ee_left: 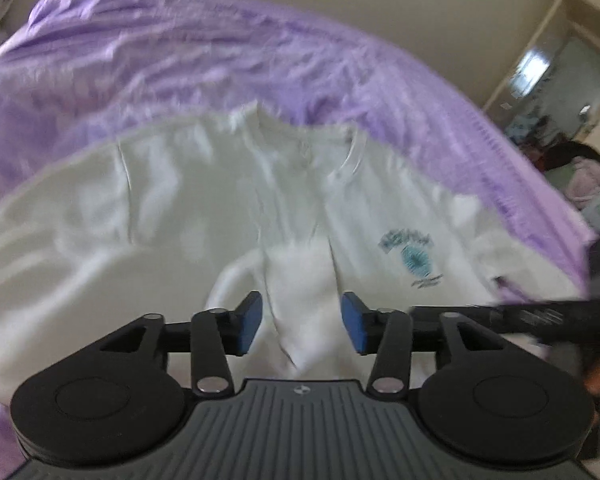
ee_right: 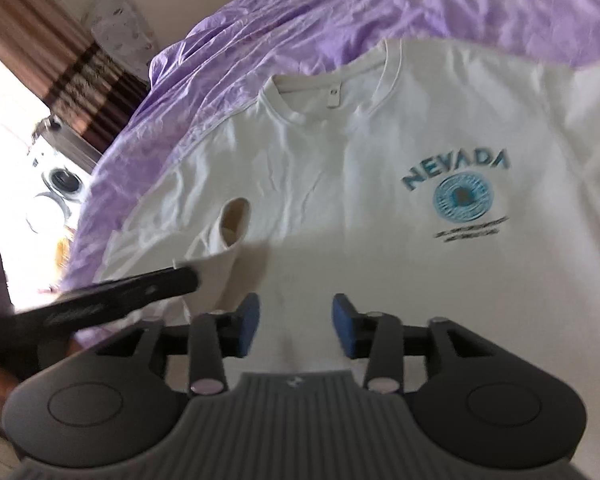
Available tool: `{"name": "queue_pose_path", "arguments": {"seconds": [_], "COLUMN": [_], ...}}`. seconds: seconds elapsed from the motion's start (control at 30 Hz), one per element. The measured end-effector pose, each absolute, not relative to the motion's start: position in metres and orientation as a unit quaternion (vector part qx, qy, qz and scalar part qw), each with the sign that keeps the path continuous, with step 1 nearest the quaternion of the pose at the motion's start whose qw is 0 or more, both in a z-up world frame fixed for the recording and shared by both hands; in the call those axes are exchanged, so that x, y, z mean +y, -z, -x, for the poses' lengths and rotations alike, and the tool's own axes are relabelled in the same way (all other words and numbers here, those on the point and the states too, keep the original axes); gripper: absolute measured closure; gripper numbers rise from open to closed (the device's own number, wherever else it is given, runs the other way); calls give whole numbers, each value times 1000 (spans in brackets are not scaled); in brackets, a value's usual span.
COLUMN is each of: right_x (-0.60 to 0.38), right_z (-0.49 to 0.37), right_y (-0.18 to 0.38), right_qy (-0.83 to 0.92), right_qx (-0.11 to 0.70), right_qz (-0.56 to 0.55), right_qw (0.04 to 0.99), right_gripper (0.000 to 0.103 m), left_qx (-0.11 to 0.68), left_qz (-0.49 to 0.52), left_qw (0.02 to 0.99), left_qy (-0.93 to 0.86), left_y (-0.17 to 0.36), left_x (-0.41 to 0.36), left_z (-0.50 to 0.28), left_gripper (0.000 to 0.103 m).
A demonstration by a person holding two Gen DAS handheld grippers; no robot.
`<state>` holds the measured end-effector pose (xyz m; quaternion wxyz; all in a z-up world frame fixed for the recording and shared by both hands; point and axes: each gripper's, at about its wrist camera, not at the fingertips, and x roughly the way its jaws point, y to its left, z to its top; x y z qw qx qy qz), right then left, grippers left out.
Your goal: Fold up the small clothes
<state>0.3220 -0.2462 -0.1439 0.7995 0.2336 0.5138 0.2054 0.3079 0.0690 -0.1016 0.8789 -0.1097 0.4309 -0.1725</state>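
Lying flat, white T-shirt [ee_right: 340, 160] spreads beneath both open claws.

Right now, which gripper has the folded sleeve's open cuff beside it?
The left gripper; the cuff lies by its tip, while the right gripper hovers over plain fabric.

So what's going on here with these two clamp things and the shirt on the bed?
A person is folding a white T-shirt spread on a purple bedsheet, with a handheld gripper in each hand. The shirt lies chest up, its Nevada print showing and one sleeve already turned in over the body. The left gripper and right gripper both hang open just over the cloth, gripping nothing.
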Motion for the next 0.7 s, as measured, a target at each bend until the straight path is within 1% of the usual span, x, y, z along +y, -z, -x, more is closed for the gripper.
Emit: {"name": "queue_pose_path", "arguments": {"seconds": [0.1, 0.17, 0.2, 0.27, 0.4, 0.57, 0.6, 0.67, 0.7], "right_x": [-240, -231, -227, -223, -218, -213, -213, -212, -213], "right_z": [-338, -347, -352, -360, -373, -383, -384, -384, -383], "right_y": [148, 149, 151, 157, 175, 202, 207, 214, 213], "right_qy": [-209, -207, -204, -199, -200, -191, -191, -198, -201], "right_qx": [524, 528, 531, 539, 542, 561, 562, 570, 566], "right_qz": [-276, -273, -268, -271, -293, -298, -305, -330, -345], "right_qw": [778, 777, 778, 773, 762, 748, 745, 726, 721], "right_gripper": [59, 49, 49, 49, 57, 58, 62, 103, 103], "left_qx": [405, 390, 388, 391, 400, 401, 400, 400, 399], "left_qz": [102, 80, 67, 63, 87, 119, 121, 125, 129], "left_qw": [892, 906, 911, 914, 912, 908, 908, 908, 908], "left_qy": [172, 140, 125, 92, 38, -1, -5, -16, -20], "left_y": [78, 67, 64, 64, 76, 91, 93, 95, 96], "left_x": [86, 98, 106, 127, 171, 212, 217, 225, 229], "left_z": [-304, -307, -309, -313, -318, -314, -313, -310, -309], "left_gripper": [42, 42, 42, 42, 42, 43, 43, 43, 43]}}
